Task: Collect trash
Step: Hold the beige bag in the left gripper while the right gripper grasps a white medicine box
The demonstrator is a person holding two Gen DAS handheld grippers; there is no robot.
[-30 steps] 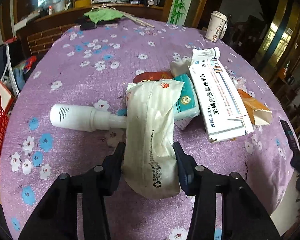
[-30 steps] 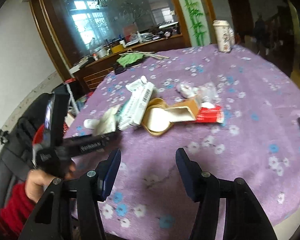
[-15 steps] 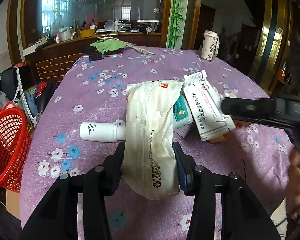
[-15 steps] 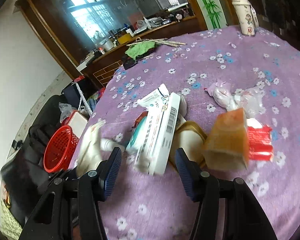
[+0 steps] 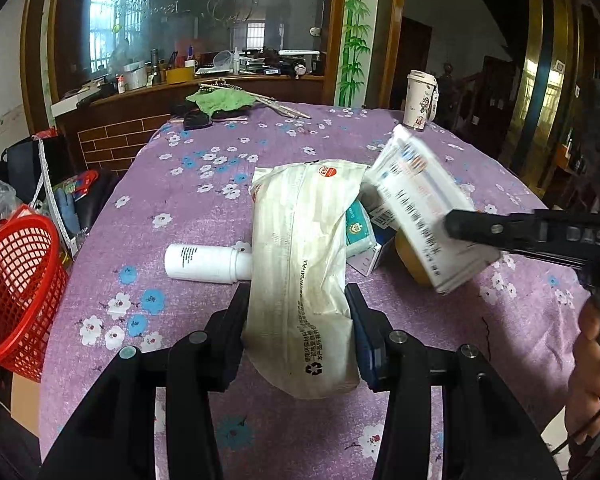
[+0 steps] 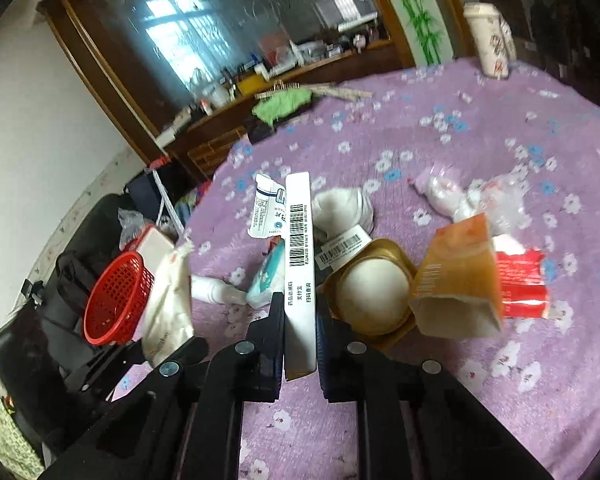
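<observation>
The round desk wears a matt purple cloth printed with flowers (image 5: pixel 204 200). A crinkled cream paper-like wrapper (image 5: pixel 300 264) looks dull — the flat white cardboard box (image 6: pixel 299 264) is smooth with a slight sheen. The white plastic bottle (image 5: pixel 204 263) is satin-smooth, the red plastic mesh basket (image 5: pixel 16 280) glossy, and the black plastic tongs (image 5: pixel 298 312) matt.

Patterned lidded cup (image 5: pixel 420 100) and green cloth (image 5: pixel 220 101) on far tabletop.
</observation>
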